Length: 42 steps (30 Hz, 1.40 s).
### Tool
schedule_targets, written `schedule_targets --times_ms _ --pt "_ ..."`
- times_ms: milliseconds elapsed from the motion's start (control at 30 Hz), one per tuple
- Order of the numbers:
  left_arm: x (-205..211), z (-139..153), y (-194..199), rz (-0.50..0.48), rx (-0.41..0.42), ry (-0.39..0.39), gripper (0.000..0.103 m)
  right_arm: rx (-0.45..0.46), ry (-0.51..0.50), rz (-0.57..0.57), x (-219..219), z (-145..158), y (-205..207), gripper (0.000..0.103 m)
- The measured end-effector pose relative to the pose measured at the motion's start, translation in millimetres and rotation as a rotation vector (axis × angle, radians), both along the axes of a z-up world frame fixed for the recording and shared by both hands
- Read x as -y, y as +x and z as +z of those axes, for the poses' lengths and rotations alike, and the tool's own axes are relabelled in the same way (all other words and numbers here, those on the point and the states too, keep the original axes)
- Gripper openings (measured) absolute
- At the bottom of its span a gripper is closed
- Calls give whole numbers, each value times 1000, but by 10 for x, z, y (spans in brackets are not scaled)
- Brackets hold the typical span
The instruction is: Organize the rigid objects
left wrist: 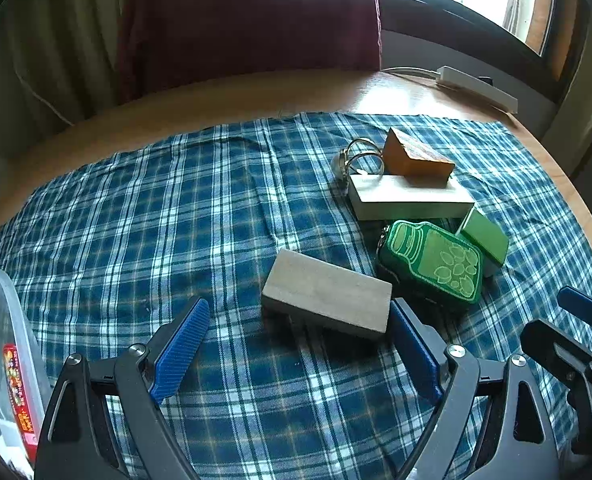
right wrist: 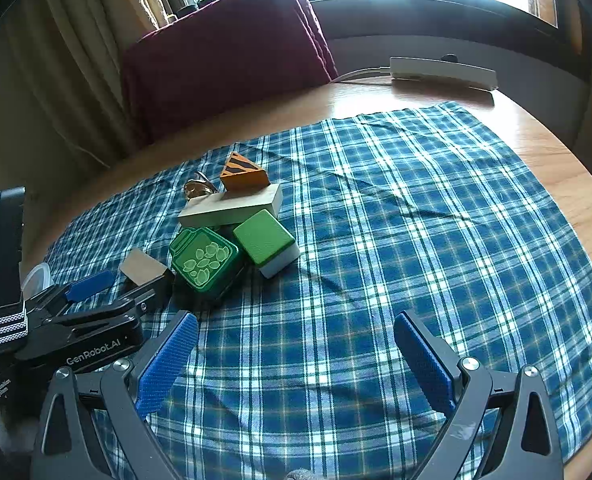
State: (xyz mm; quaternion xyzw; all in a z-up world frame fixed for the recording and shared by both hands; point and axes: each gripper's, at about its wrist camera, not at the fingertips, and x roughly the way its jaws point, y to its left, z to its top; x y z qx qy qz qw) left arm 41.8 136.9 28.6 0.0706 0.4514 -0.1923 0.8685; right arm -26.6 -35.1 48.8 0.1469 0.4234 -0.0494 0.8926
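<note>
Left wrist view shows the left gripper (left wrist: 298,334) low over the cloth (left wrist: 135,216), its two blue fingers wide apart. A grey block (left wrist: 328,300) lies flat between the finger tips; the right finger is just beside its end, maybe touching, and the left finger is clear of it. Just past the block sits a green jar toy (left wrist: 434,266), and beside that a green block (left wrist: 486,240) that is tilted. Behind them a pale block (left wrist: 410,198) lies flat with an orange wedge (left wrist: 416,158) on top. Some metal rings (left wrist: 356,160) sit at the far left of the pile. A clear tub (left wrist: 3,356) is at the left edge of the cloth. Right wrist view shows the right gripper (right wrist: 296,354) over bare cloth, well apart from the pile, with its fingers wide apart and nothing between them. The cloth lies on a wood table (right wrist: 556,168). A white power strip (right wrist: 444,72) rests at the far edge, and a dark red chair (right wrist: 223,56) stands behind the table.
</note>
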Motion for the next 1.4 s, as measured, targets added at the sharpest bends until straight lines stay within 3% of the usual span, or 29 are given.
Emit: schedule_targets --times_ms 133,267,500,833,1100,1400 --pt "46 27 -8 -13 23 -14 62 -5 -2 -3 -36 -7 -7 100" --pt "-19 41 -33 -2 24 -56 63 -8 -3 1 -52 -16 -1 100" --pt "-214 128 -200 70 79 -59 63 6 10 25 -43 -20 -10 100" --pt "-682 289 -480 211 183 -64 63 116 41 100 -113 98 -185 100" --pt "-1006 383 -643 301 241 -75 63 58 63 106 -94 63 -102 100" --pt "-1135 454 -704 319 255 -113 63 14 42 93 -172 -74 47 100"
